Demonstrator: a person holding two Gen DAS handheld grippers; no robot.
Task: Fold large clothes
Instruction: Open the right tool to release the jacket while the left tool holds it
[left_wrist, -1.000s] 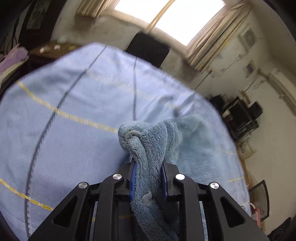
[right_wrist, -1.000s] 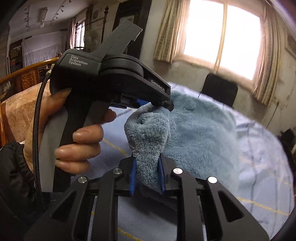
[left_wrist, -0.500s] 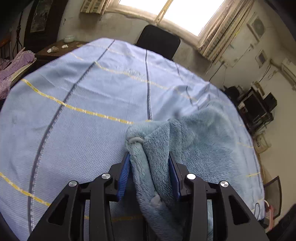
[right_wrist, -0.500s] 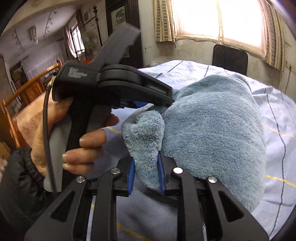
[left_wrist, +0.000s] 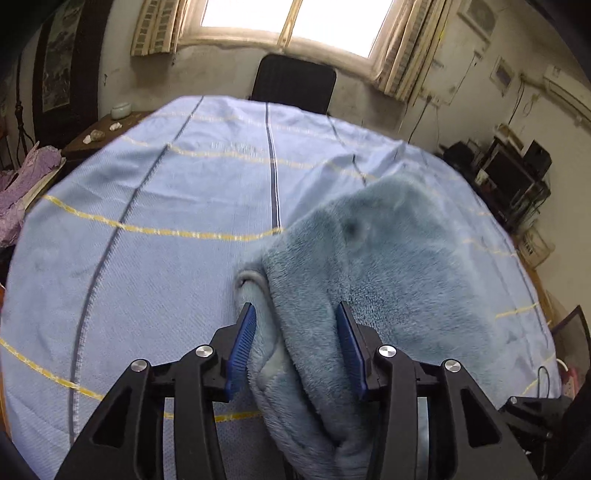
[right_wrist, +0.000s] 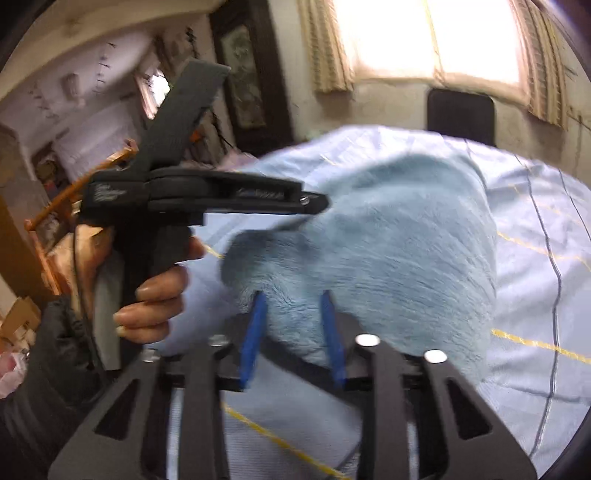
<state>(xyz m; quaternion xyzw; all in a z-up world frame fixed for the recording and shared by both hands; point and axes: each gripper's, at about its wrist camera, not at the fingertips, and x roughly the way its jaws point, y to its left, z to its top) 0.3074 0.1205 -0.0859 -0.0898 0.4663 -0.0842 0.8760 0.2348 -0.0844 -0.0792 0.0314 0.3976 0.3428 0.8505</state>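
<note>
A light blue fleece garment (left_wrist: 388, 258) lies half folded on a pale blue striped bedsheet (left_wrist: 166, 203). My left gripper (left_wrist: 294, 306) has its jaws opening. A thick fold of the fleece sits slack between the blue pads, which no longer squeeze it. In the right wrist view the fleece (right_wrist: 388, 229) bulges over the sheet (right_wrist: 535, 277). My right gripper (right_wrist: 292, 295) is shut on a bunched edge of it. A hand (right_wrist: 155, 295) holds the left gripper (right_wrist: 310, 201) just left of that edge, its tip at the fleece.
A black chair (left_wrist: 293, 83) stands at the far end of the bed under a bright window. A dark side table (left_wrist: 103, 129) with small items and purple cloth (left_wrist: 22, 184) sit at left. Shelves with electronics (left_wrist: 517, 177) line the right wall.
The left jaws have spread apart and the pinched fleece has slackened and sunk onto the sheet. The right gripper has swung sideways with its edge, and the fleece now lies wider.
</note>
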